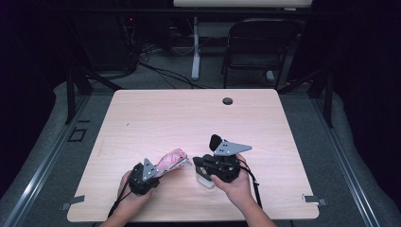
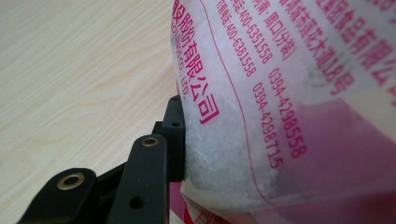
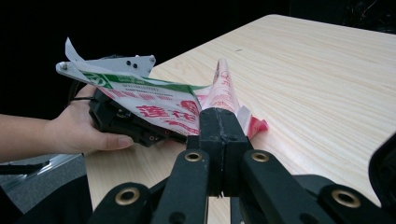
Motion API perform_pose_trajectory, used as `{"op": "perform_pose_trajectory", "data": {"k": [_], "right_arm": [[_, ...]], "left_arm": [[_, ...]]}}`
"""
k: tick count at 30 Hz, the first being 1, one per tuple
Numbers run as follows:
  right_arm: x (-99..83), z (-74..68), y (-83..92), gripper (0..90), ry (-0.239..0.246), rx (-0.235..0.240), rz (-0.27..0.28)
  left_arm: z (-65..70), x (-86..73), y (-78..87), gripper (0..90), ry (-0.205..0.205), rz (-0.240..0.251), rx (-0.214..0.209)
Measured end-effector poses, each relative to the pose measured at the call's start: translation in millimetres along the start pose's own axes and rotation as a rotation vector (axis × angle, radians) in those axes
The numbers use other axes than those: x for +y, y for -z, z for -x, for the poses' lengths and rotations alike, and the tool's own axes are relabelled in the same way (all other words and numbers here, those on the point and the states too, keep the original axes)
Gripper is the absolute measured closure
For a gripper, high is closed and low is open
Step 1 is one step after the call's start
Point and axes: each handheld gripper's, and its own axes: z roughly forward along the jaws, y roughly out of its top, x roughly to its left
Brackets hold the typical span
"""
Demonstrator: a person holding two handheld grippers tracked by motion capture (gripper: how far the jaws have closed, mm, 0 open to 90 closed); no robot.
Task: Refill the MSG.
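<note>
With both the left hand-held gripper [image 1: 163,169] and right hand-held gripper [image 3: 223,122] clamped on the pink-printed packet [image 1: 172,160] at lower centre, hard pulling could tear it suddenly.

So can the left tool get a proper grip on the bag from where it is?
Probably yes. The left tool already has the bag between its jaws, one pad against the plastic, and the right tool pinches the other end shut, holding it up.

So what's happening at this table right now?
A person works a pink-and-white printed plastic bag with two handheld grippers over a light wooden table. The left gripper presses against the bag's filled body, while the right gripper is shut on a thin corner of it, stretching the bag between them.
</note>
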Motion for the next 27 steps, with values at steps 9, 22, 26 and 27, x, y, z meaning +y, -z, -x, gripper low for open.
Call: {"op": "perform_pose_trajectory", "data": {"k": [9,22,26,27], "right_arm": [[-6.0,-9.7,10.3,83.5,0.047,-0.022,-0.007],[-12.5,-26.4,18.7,78.1,0.25,-0.177,-0.048],[-16.5,-35.2,18.7,76.0,0.384,-0.26,-0.071],[-17.0,-37.1,18.8,74.9,0.415,-0.273,-0.076]], "left_arm": [[-0.4,7.6,3.0,67.4,-0.015,0.023,0.06],[5.3,16.9,6.9,67.6,-0.101,0.025,0.13],[8.6,20.9,7.7,67.6,-0.147,0.025,0.159],[9.5,22.2,8.1,67.6,-0.155,0.021,0.164]]}}
